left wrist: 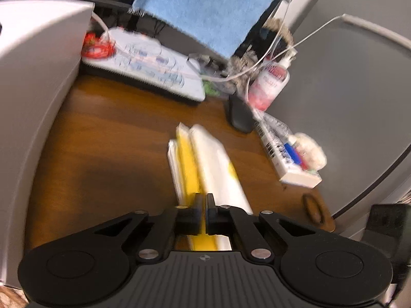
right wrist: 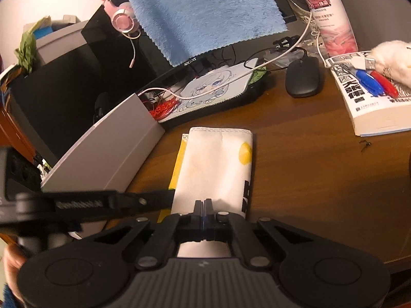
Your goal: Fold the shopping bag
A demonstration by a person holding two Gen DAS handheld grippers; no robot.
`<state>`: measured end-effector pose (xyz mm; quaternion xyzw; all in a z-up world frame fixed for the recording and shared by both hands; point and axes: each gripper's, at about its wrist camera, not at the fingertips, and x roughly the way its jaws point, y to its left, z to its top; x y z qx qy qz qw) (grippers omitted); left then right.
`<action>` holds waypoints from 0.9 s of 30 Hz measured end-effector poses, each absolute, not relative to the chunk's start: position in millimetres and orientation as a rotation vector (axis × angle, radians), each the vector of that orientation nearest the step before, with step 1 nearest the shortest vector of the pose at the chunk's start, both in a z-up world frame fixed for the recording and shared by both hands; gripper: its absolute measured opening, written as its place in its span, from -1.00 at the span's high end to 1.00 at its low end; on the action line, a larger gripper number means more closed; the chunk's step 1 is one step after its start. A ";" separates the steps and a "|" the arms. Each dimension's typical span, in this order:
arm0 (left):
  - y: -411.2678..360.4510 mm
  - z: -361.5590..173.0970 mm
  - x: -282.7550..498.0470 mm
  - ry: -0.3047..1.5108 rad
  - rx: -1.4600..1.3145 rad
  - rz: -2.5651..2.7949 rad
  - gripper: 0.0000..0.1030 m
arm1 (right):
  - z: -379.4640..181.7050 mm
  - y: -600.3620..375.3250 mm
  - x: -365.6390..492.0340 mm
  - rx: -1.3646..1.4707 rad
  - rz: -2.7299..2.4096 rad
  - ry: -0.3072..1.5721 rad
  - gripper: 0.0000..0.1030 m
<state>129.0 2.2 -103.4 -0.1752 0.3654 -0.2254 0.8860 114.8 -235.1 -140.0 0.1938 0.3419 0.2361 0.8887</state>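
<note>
— Through the left wrist camera, what do we see?

— We see the left gripper [left wrist: 204,200] with its black jaws nearly closed on the near edge of the shopping bag [left wrist: 205,161], a soft white fabric bag with a yellow band, folded into a long narrow strip. It lies on the wooden desk [left wrist: 108,138], whose brown top is smooth and grained. This view is blurred. Beyond the bag lie a matte black mouse [left wrist: 240,114] and a thick paperback book [left wrist: 287,154]; a fluffy blue towel [left wrist: 205,7] hangs above.

— And through the right wrist camera?

— We see the right gripper [right wrist: 204,204] with its jaws drawn together over the near end of the shopping bag [right wrist: 213,164]; we cannot tell whether cloth is pinched between them. Here the bag is a flat rectangle with a stitched far hem and a yellow spot. The left gripper [right wrist: 169,195] reaches in from the left to the bag's edge. A grey box [right wrist: 108,154] stands just left, and a printed mouse pad [right wrist: 205,89] lies behind. A glossy pink bottle [right wrist: 331,18] stands far right.
</note>
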 end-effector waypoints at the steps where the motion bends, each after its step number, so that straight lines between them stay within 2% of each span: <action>1: 2.1 -97.5 127.3 0.744 -0.359 -0.470 0.86 | -139.9 -234.6 115.0 0.400 0.490 0.711 1.00; 8: -32.1 -73.7 148.6 0.703 -0.252 -0.507 0.86 | -140.0 -233.3 115.0 0.396 0.490 0.708 1.00; 13: -59.2 -86.6 177.6 0.757 -0.148 -0.429 0.86 | -140.9 -235.0 116.0 0.415 0.495 0.712 1.00; 17: -55.6 -105.1 188.8 0.816 -0.172 -0.425 0.90 | -142.0 -236.5 116.5 0.425 0.502 0.711 1.00; 18: -54.3 -108.2 189.5 0.819 -0.176 -0.423 0.96 | -142.4 -237.0 116.7 0.428 0.504 0.711 1.00; 26: -49.7 -117.1 188.1 0.802 -0.188 -0.450 0.94 | -137.0 -235.2 110.4 0.401 0.511 0.696 1.00; 27: -49.5 -117.3 187.4 0.798 -0.185 -0.454 0.94 | -134.0 -234.5 108.6 0.389 0.513 0.692 0.87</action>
